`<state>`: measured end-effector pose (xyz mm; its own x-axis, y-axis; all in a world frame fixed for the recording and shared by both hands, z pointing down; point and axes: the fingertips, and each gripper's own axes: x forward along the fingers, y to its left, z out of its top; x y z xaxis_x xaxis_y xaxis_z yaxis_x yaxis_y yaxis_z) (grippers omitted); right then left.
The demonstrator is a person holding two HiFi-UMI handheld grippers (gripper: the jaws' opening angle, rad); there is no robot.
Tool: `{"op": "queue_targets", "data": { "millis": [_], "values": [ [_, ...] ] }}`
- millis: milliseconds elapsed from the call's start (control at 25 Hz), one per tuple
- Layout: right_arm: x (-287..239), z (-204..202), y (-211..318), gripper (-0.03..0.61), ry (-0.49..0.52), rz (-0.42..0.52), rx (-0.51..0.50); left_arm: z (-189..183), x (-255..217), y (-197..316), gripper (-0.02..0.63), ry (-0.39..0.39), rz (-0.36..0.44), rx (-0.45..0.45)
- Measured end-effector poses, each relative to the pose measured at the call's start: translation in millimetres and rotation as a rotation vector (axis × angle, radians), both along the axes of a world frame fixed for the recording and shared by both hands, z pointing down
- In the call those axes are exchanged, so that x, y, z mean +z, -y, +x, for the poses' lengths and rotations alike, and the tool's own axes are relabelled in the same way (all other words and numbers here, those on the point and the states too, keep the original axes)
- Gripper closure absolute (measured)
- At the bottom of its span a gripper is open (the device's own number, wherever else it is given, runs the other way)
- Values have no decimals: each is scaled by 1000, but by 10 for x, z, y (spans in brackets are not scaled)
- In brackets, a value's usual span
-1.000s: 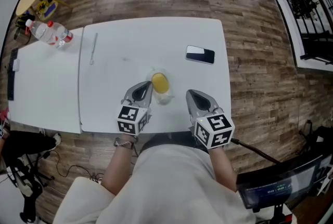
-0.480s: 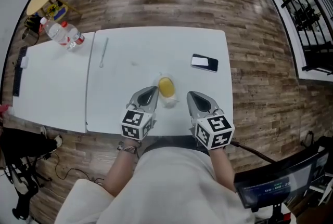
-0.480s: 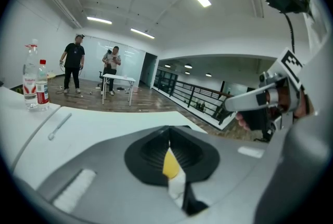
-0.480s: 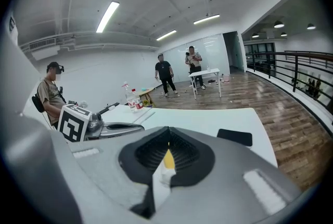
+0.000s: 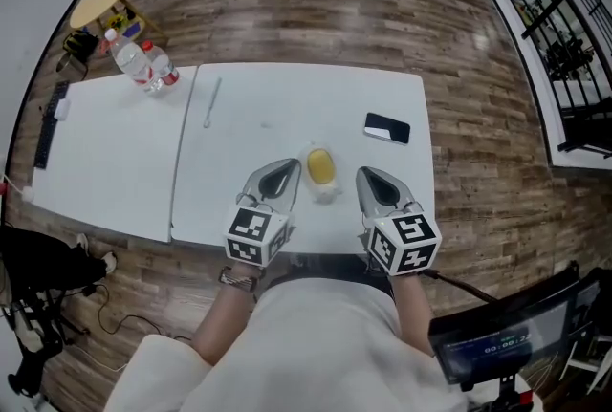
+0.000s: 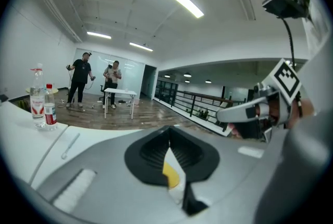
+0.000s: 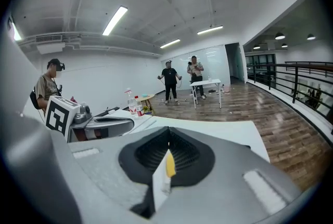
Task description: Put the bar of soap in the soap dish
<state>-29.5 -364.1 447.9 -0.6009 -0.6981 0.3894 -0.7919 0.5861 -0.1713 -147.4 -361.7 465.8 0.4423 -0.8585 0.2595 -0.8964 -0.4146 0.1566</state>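
The yellow oval bar of soap point(image 5: 320, 164) sits in the clear plastic soap dish point(image 5: 326, 191), near the front edge of the white rectangular table point(image 5: 277, 109). Just beside it at 8 o'clock, the left gripper point(image 5: 290, 169) has its jaws pressed together on nothing. At 4 o'clock the right gripper point(image 5: 365, 175) is likewise closed and empty. A flat black phone point(image 5: 386, 128) lies at 2 o'clock, and two clear plastic bottles point(image 5: 143, 66) stand far off at 10 o'clock.
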Motion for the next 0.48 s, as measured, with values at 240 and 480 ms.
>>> {"op": "queue_targets", "data": {
  "millis": [240,480],
  "values": [
    [-280,-13,144,575,8,88,-15,-60,-305,31,606,20,84,-39],
    [-549,-58,261,575,37,161,-53,-98,-623,47,604,22,153,-76]
  ]
}}
